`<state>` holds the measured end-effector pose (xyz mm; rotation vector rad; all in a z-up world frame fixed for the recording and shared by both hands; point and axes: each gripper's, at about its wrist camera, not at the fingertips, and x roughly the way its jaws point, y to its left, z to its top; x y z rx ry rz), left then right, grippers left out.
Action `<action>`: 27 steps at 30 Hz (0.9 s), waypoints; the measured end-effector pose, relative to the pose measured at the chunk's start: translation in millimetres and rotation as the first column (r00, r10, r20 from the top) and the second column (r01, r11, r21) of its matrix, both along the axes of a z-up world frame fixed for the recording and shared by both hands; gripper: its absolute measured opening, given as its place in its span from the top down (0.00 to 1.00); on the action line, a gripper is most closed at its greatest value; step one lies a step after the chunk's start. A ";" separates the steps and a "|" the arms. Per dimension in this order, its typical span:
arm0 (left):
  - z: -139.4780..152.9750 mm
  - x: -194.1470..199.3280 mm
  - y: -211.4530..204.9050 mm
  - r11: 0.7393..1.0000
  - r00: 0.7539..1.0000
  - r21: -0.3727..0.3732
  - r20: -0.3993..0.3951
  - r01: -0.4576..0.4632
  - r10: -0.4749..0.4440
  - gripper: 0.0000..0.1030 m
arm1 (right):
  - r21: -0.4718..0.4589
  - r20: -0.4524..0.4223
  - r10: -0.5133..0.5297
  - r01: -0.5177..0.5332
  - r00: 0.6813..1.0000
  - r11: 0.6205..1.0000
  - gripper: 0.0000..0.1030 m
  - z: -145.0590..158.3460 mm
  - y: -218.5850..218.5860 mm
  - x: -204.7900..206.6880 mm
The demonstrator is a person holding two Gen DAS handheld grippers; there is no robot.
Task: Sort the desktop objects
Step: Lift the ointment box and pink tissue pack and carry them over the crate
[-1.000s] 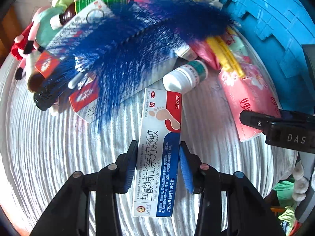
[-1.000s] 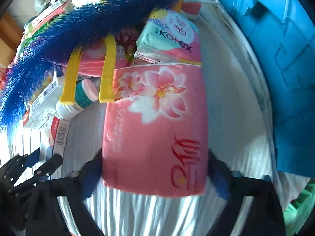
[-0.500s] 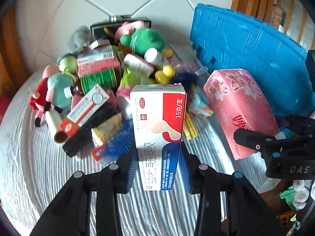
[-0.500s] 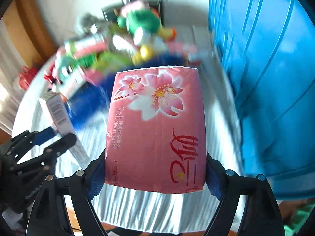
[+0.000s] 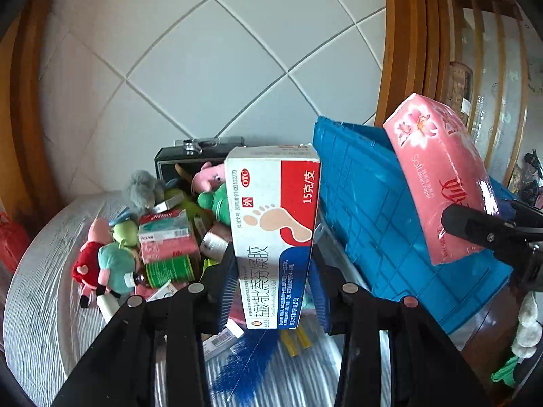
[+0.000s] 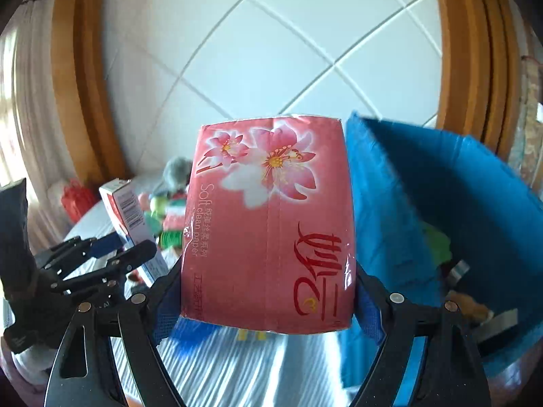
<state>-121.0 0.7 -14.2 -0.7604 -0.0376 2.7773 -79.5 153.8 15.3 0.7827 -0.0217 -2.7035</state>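
Observation:
My left gripper (image 5: 271, 291) is shut on a white, red and blue medicine box (image 5: 275, 234) with a foot print on it, held upright above the table. My right gripper (image 6: 268, 308) is shut on a pink tissue pack (image 6: 268, 224) with flowers, lifted high beside the blue plastic crate (image 6: 441, 210). In the left wrist view the tissue pack (image 5: 437, 183) and the right gripper's finger (image 5: 475, 227) show at the right, in front of the crate (image 5: 366, 210). In the right wrist view the medicine box (image 6: 127, 210) and the left gripper (image 6: 108, 251) show at the left.
A pile of plush toys (image 5: 108, 257), boxes (image 5: 166, 234), a green can (image 5: 169, 269) and a black case (image 5: 176, 162) lies on the round white-clothed table (image 5: 40, 305). A blue feather (image 5: 247, 359) and yellow strips (image 5: 295, 337) lie below my left gripper. A tiled wall stands behind.
Both grippers have lifted their objects off the table and tilted up. The pile and feather now lie lower and farther away. The tissue pack has risen beside the crate.

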 end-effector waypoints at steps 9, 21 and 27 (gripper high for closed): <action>64.9 -9.7 90.5 0.993 0.984 0.007 -0.134 0.115 -0.113 0.62 | -0.027 -0.111 -0.186 0.184 0.976 0.983 0.18 30.7 91.3 -11.2; 86.5 -33.7 242.1 0.968 0.960 -0.060 -0.128 0.245 -0.250 0.62 | -0.015 -0.074 -0.316 0.316 0.946 0.949 0.18 14.6 223.5 -35.6; 71.9 -52.0 276.4 0.967 0.969 -0.092 -0.045 0.239 -0.244 0.62 | 0.004 -0.071 -0.322 0.323 0.944 0.946 0.18 0.1 257.3 -55.4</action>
